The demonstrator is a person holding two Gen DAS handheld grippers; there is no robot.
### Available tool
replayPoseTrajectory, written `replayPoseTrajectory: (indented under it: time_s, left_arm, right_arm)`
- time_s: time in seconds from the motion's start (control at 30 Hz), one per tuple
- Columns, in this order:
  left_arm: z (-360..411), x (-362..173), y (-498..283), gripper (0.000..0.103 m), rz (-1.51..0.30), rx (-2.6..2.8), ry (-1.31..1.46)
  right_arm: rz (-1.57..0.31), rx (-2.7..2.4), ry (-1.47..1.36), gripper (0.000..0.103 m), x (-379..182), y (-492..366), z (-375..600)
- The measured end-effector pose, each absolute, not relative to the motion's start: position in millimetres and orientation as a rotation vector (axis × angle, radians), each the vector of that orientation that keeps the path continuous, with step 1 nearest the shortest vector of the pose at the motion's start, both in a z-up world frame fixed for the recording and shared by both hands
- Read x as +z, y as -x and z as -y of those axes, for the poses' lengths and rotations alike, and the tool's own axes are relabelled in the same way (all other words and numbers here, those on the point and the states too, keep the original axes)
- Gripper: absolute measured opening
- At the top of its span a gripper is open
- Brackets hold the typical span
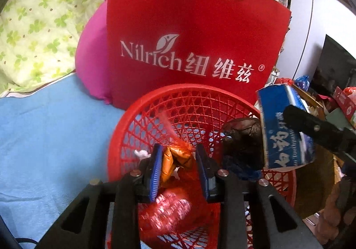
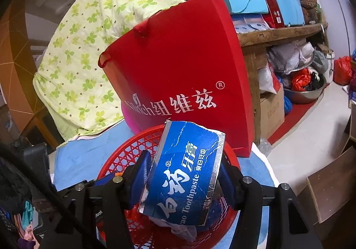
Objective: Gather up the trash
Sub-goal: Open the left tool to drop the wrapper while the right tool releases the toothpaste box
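Observation:
A red mesh basket (image 1: 189, 102) stands on a blue cloth; its rim also shows in the right wrist view (image 2: 124, 155). My left gripper (image 1: 179, 169) is over the basket, jaws apart, with an orange wrapper (image 1: 175, 160) in red netting (image 1: 171, 206) between the pads; contact is unclear. My right gripper (image 2: 183, 179) is shut on a blue toothpaste box (image 2: 184, 173) held above the basket; the box also shows at the right of the left wrist view (image 1: 284, 128). A dark crumpled bag (image 1: 242, 140) lies in the basket.
A red Nilrich paper bag (image 1: 191, 33) stands right behind the basket, with a pink cushion (image 1: 91, 57) and a green-patterned quilt (image 1: 33, 19) to its left. A cluttered wooden shelf (image 2: 278, 33) and a metal basin (image 2: 304, 93) are at right.

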State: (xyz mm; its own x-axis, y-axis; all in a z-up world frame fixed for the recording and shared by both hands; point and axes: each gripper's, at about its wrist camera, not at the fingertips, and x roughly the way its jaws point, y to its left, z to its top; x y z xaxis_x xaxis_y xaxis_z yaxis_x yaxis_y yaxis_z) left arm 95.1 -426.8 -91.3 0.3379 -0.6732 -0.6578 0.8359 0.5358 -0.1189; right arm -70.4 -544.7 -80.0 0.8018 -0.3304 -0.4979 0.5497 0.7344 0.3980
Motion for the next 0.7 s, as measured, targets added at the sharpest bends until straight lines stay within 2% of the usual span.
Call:
replayPoseTrajectory:
  time_s: [0.1,0.33,0.4,0.7]
  left_arm:
    - [418.9,-87.6,-89.9,0.052,-0.698,-1.024,-0.254]
    - [397.7,-79.7,-81.3,0.064,-0.661,-1.039,-0.250]
    - [389.0,-77.7,-80.6,0.070,-0.654,-1.037,-0.235]
    - [361.3,-78.9,-87.3,0.072,-0.658,-0.973,-0.205]
  right_arm:
    - [-0.423,-0.488,-0.573,0.062,-82.9,67.4,544.9]
    - [-0.437,-0.468,-0.591,0.062,-87.1,59.2,539.4]
    - [-0.439,-0.465,-0.591,0.062,-87.1,56.4,536.8]
    - [-0.447,-0.439,-0.616,0.063,-92.3,46.6,526.2]
